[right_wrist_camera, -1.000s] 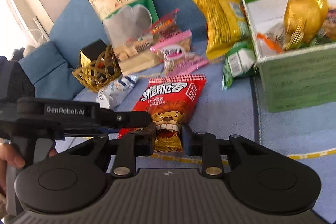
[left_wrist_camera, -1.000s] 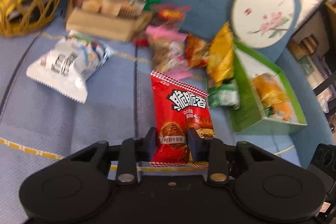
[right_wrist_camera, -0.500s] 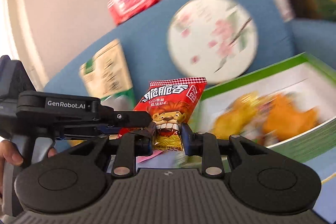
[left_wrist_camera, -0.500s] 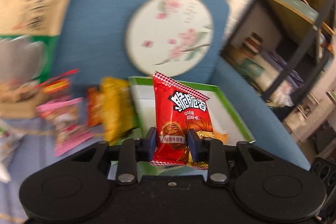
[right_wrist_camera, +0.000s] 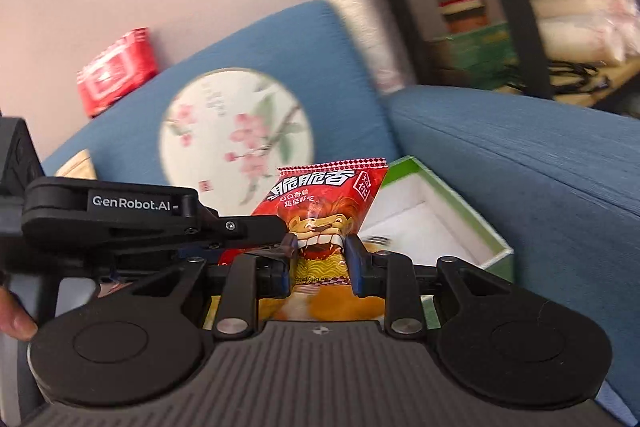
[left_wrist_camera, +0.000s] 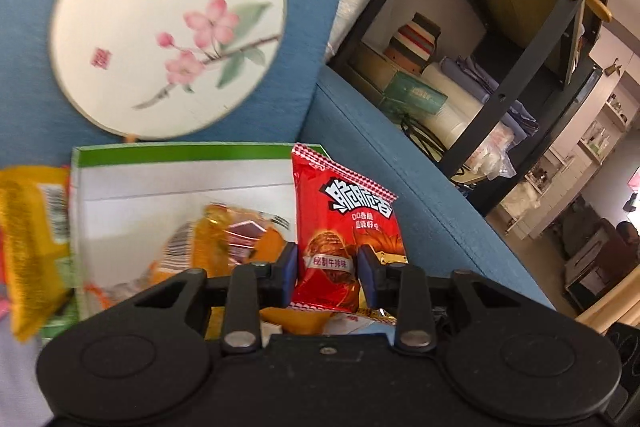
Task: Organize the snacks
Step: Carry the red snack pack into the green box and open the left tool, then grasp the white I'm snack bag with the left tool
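Both grippers hold the same red snack packet with a lion print, seen in the left wrist view [left_wrist_camera: 344,227] and the right wrist view [right_wrist_camera: 324,215]. My left gripper [left_wrist_camera: 327,277] is shut on its lower end. My right gripper [right_wrist_camera: 319,259] is shut on its other lower corner. The packet hangs above a green-edged box with a white inside [left_wrist_camera: 180,183], [right_wrist_camera: 424,211] that holds orange and gold wrapped snacks [left_wrist_camera: 236,235]. The left gripper's body [right_wrist_camera: 120,215] shows at the left of the right wrist view.
The box sits on a blue sofa [left_wrist_camera: 400,163]. A round flowered fan [left_wrist_camera: 168,23] leans on the back cushion. A yellow snack bag [left_wrist_camera: 28,239] lies left of the box. A dark shelf rack [left_wrist_camera: 520,47] stands past the sofa arm.
Both grippers lifted the red packet off the sofa seat and carried it right, from the snack pile to above the green box.
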The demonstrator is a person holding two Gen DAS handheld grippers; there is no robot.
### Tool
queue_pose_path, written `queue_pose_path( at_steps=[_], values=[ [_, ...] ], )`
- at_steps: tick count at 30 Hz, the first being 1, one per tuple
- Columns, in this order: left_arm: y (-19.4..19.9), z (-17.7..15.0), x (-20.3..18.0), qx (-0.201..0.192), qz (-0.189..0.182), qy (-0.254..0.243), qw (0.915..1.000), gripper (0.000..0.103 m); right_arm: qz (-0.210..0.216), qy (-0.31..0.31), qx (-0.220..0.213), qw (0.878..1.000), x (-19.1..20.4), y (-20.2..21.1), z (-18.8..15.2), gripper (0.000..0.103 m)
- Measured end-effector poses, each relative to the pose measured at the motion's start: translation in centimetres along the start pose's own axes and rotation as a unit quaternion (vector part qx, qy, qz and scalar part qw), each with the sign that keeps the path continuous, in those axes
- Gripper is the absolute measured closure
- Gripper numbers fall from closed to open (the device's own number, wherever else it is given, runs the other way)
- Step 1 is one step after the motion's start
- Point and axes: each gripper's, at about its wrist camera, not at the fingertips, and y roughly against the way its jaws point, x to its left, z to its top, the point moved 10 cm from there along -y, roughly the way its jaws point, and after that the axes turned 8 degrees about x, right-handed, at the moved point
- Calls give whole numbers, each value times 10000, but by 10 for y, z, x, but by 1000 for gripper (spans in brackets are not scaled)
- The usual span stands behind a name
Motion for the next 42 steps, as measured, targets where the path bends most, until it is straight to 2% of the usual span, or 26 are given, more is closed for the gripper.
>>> queue_pose_path(
  at_steps=[3, 5, 6, 7, 9, 11, 13, 17, 21, 29, 35, 40, 42],
  values=[
    [-17, -2, -3, 55, 60, -57, 10000, 76, -196, -111, 74, 9997, -14, -6, -2, 57],
    [-23, -3, 0, 33, 249, -141, 9996, 45, -494, -138, 169, 9985, -23, -17, -6, 55],
    [-22, -4, 2, 10, 329, -134, 9994, 6, -666, -145, 277, 9973, -28, -23, -10, 50],
    [-17, -5, 6, -88, 401, -83, 9991, 0, -745, -167, 357, 9964, -30, -26, -13, 43],
    [-2, -7, 11, -229, 423, -40, 9988, 0, -681, -118, 204, 9974, -25, -18, -9, 39],
    [17, -9, 17, -326, 510, -25, 9982, 0, -556, 93, -78, 9984, -14, -5, -4, 20],
    [43, -13, 27, -527, 723, -3, 9960, 0, -525, 300, -228, 9979, -4, 4, -3, 9],
    [87, -31, 47, -820, 1056, 74, 9910, 0, -108, 530, -88, 9985, 22, 3, -12, 7],
    [117, -56, 75, -873, 1339, 300, 9867, 0, 395, 804, 262, 9956, 55, -3, -31, 6],
    [158, -116, 137, -785, 1975, 613, 9752, 0, 1043, 1677, 872, 9764, 120, -7, -77, 6],
    [202, -140, 184, -879, 2647, 767, 9572, 0, 1764, 2256, 1251, 9499, 169, -1, -117, 6],
    [237, -125, 236, -1214, 3219, 969, 9340, 0, 2004, 2616, 1407, 9336, 189, -1, -142, 6],
    [238, -118, 260, -1183, 3279, 1170, 9299, 0, 2045, 2681, 1490, 9296, 191, -3, -149, 6]
  ],
)
